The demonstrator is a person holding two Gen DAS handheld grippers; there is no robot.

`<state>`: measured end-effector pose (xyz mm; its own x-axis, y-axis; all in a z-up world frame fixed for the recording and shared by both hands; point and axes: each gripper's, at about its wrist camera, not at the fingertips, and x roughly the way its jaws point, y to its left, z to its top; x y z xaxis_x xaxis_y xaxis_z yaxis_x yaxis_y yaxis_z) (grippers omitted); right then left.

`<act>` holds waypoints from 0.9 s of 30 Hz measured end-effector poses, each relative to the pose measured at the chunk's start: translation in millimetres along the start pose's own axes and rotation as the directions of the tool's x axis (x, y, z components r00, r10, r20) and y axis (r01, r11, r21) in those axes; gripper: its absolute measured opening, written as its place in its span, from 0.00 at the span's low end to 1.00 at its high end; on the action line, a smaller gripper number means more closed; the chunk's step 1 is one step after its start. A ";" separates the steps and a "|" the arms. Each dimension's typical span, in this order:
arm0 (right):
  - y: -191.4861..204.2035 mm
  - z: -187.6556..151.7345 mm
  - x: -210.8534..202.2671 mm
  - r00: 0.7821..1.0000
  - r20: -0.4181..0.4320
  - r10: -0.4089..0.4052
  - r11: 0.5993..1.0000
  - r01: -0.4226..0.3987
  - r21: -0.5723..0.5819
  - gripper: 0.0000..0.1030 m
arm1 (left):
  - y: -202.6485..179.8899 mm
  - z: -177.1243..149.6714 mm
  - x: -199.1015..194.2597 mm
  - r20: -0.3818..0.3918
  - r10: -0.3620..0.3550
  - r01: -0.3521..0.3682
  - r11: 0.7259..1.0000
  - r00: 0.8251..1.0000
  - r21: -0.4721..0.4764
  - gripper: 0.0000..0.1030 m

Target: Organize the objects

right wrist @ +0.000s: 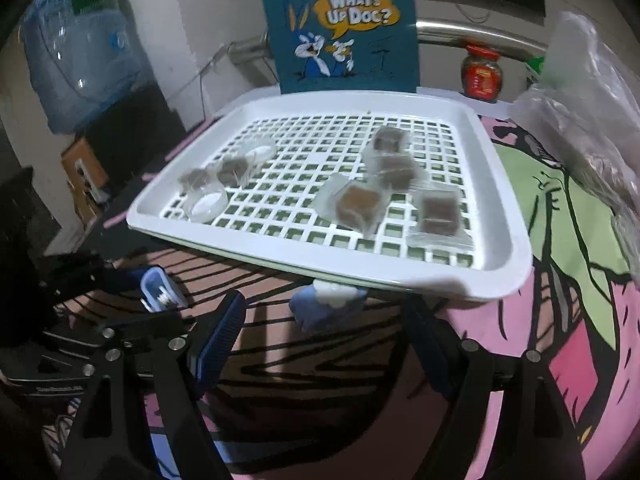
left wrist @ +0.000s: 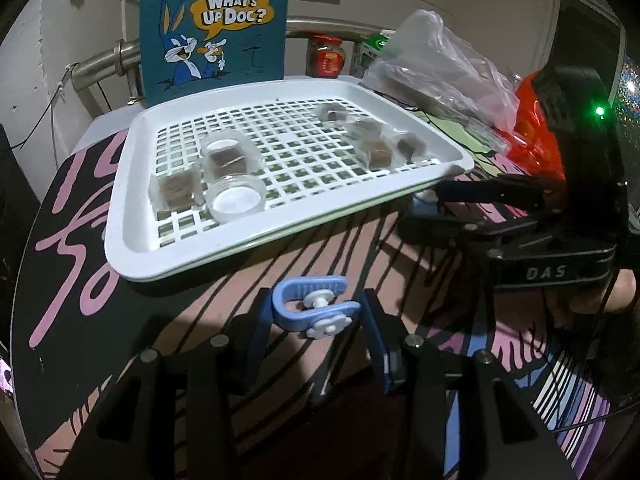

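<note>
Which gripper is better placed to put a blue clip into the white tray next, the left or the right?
Left. The left gripper already has a blue clip between its fingers, just before the white tray. The right gripper is open and empty, short of the other clip.

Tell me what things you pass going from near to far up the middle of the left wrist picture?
Left gripper holding the blue clip → white slotted tray → blue cartoon rabbit sign standing behind the tray.
</note>
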<state>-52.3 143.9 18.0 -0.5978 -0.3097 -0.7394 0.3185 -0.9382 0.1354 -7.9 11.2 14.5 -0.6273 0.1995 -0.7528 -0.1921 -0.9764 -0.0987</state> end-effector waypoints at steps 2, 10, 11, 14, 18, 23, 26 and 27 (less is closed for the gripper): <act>3.0 1.3 3.3 1.000 -0.013 0.011 1.000 -0.012 -0.008 0.65 | -0.7 -0.1 -0.6 0.002 -0.003 0.003 1.000 1.000 0.001 0.42; 9.3 1.4 12.6 0.999 -0.039 0.017 0.999 -0.018 -0.030 0.31 | -0.4 -0.2 -1.2 0.006 -0.014 0.014 1.000 1.000 -0.001 0.42; 9.1 1.0 11.7 0.999 -0.036 0.018 0.999 -0.019 -0.029 0.30 | -0.3 -0.1 -1.2 0.007 -0.015 0.015 1.000 1.000 -0.002 0.42; 12.0 -2.0 9.1 0.999 -0.036 0.038 0.998 -0.040 -0.039 0.18 | -0.1 -0.2 -2.3 0.013 -0.014 0.014 1.000 1.000 -0.003 0.42; 20.3 -9.1 -0.9 0.998 -0.017 0.053 0.996 -0.054 -0.066 0.18 | 0.8 -0.5 -4.5 0.023 -0.016 0.016 1.000 1.000 -0.003 0.42; 24.1 -19.4 -16.5 0.997 0.011 0.074 0.994 -0.073 -0.076 0.18 | 2.4 -0.2 -6.9 0.036 -0.017 0.018 1.000 0.999 -0.006 0.42; 22.3 -23.4 -26.4 0.995 0.034 0.089 0.994 -0.087 -0.071 0.18 | 3.1 0.0 -8.8 0.048 -0.013 0.014 1.000 0.999 -0.015 0.42; 21.8 -24.0 -29.3 0.995 0.043 0.094 0.993 -0.091 -0.070 0.18 | 3.9 0.1 -10.7 0.059 -0.011 0.012 1.000 0.998 -0.021 0.42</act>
<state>-10.2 136.3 26.8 -0.5963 -0.4033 -0.6941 0.4225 -0.8929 0.1558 -2.1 5.3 22.2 -0.6688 0.2145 -0.7118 -0.1835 -0.9755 -0.1215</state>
